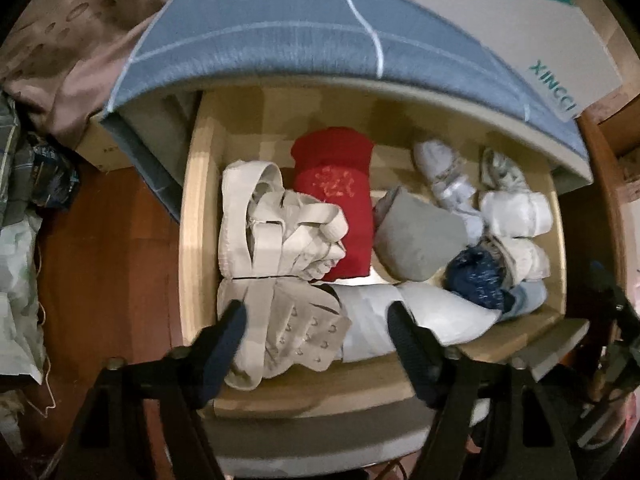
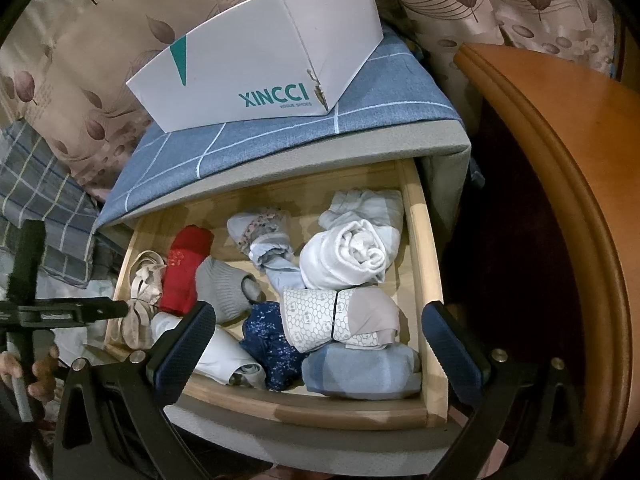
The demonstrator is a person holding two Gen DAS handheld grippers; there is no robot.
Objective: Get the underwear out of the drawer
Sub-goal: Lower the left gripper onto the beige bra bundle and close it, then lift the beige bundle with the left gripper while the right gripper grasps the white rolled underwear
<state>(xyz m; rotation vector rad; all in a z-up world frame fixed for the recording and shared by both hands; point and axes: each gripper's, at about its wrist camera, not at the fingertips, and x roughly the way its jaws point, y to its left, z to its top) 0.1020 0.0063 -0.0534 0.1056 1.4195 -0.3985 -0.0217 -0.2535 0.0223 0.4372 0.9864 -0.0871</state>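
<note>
Underwear (image 1: 280, 320) in open drawer (image 1: 192, 208), front left corner: beige, soft, light, floppy, straps snag-prone. My left hand-held gripper (image 1: 316, 320) spread, straddling it, not gripping. Pinch bunched middle. Right hand-held gripper (image 2: 320, 332) spread, empty.

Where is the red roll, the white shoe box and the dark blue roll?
red roll (image 1: 340, 200), left wrist view, its middle.
white shoe box (image 2: 256, 68), right wrist view, its front side.
dark blue roll (image 2: 268, 340), right wrist view, its middle.

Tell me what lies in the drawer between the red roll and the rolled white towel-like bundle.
In the right wrist view, a grey sock and a pale blue floral roll lie between the red roll and the white bundle.
</note>
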